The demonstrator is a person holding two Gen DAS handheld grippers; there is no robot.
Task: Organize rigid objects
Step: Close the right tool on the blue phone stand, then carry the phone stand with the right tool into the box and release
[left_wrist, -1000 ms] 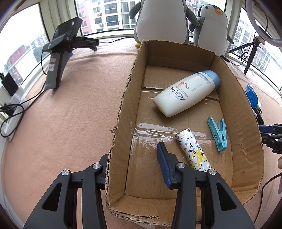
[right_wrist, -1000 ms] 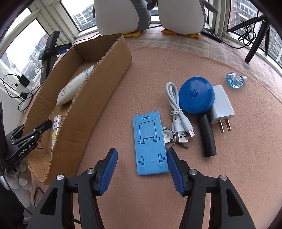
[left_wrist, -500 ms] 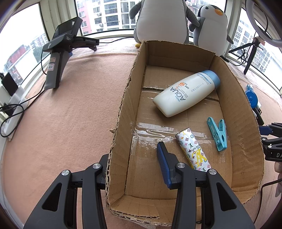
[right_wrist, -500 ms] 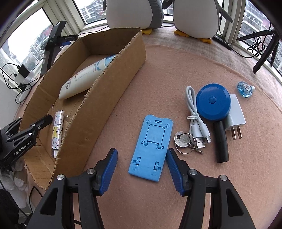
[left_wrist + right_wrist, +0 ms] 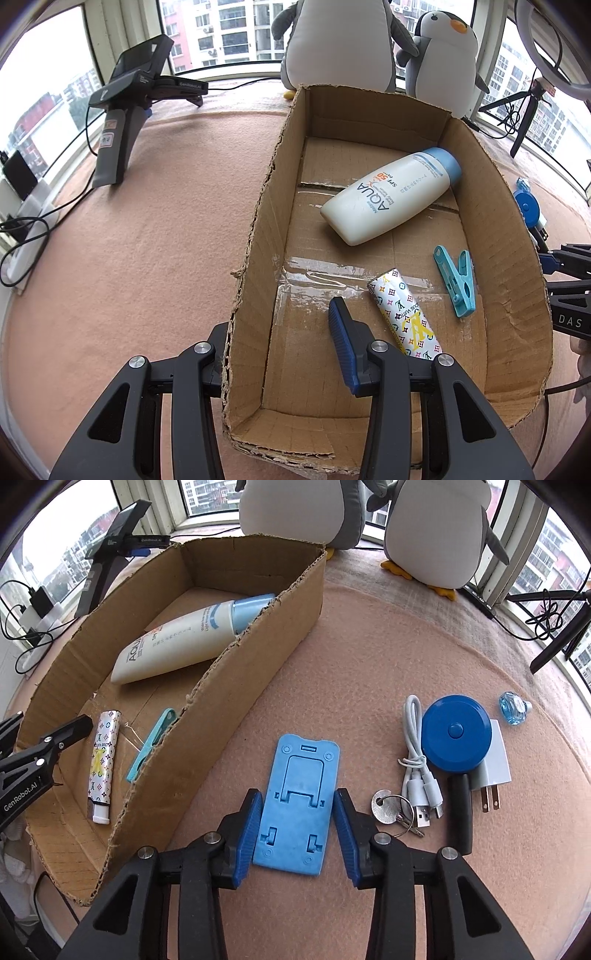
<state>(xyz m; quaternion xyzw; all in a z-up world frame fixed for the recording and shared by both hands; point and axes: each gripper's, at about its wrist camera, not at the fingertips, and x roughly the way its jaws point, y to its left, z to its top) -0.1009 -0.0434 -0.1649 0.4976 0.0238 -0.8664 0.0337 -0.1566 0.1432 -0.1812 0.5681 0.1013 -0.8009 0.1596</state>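
Here, the right gripper (image 5: 297, 829) is seen lowered over a light blue phone stand (image 5: 297, 806) that lies flat on the pink cloth (image 5: 369, 657). Its jaws are spread, one blue pad (image 5: 248, 836) set along each long edge of the stand; whether the pads are already touching the plastic cannot be told. Just beyond the right jaw, a key on a ring (image 5: 386, 806) is found, and past it a coiled white cable (image 5: 419, 764), a round blue disc with a black handle (image 5: 456, 733), a white plug adapter (image 5: 493, 762) and, furthest off, a small blue glass bottle (image 5: 514, 708). To the outside of the left jaw, the long wall of a cardboard box (image 5: 221, 686) is seen.

The left gripper (image 5: 284, 343) is held at the box's near left corner with its jaws spread wide: the left wall of the box stands between them, the left finger outside and largely hidden behind the cardboard, the right blue pad (image 5: 341, 349) inside above the floor. Nothing is gripped. Just beside the inner jaw, a patterned tube (image 5: 404, 312) lies on the box floor; further right a teal clothes peg (image 5: 456, 280) is placed, and ahead of the jaws a white sunscreen bottle with a blue cap (image 5: 391, 195) lies on its side. Behind the box, two plush penguins (image 5: 439, 51) are set at the window.
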